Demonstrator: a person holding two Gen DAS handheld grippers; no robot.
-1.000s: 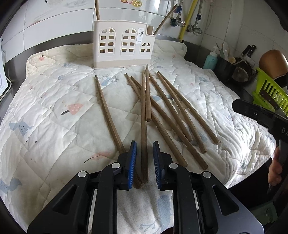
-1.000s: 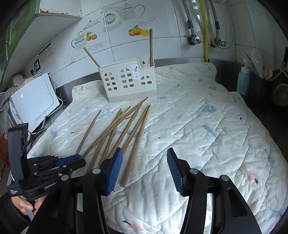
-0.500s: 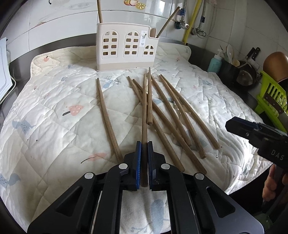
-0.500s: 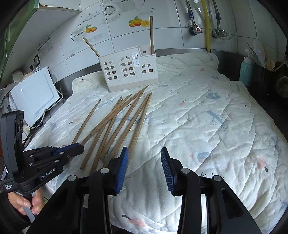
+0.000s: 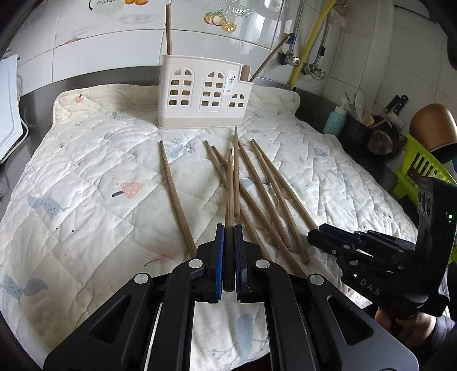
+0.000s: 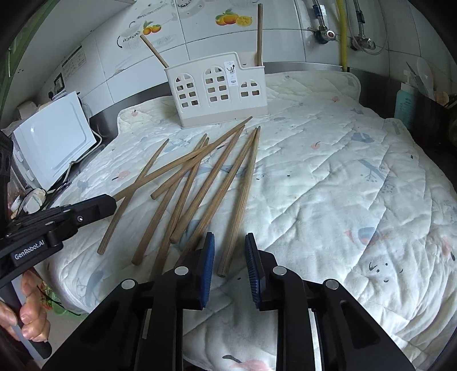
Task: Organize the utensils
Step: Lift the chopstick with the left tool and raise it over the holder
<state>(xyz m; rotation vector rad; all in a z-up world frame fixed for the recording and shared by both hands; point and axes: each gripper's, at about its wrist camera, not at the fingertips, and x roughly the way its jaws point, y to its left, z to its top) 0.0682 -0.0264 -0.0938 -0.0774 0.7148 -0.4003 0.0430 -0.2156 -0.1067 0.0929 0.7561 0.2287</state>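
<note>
Clamped between the blue pads of the left gripper (image 5: 228,231) is the butt end of one wooden chopstick (image 5: 229,199), its tip running forward over the other chopsticks (image 5: 268,197) scattered on the quilted mat (image 5: 85,171). Just to its right, the right gripper (image 6: 230,242) has been narrowing its jaws; they stand a little apart astride the near end of the outermost chopstick (image 6: 242,197), and the pads do not appear to press it. White lettering reads "GenRobot.AI" on the left gripper's body as the right wrist view shows it, above the fingers (image 6: 31,311) wrapped on its handle; the left wrist view shows "DAS" on the right gripper's body. The quilt carries printed birds, a mushroom and small fruit. Beyond the loose sticks, a cream utensil holder (image 5: 204,91) with arched window cut-outs stands at the mat's far edge, two chopsticks upright in it and a small label on its front too small to read. Behind it, wall tiles (image 6: 200,25) bear orange fruit decals.
</note>
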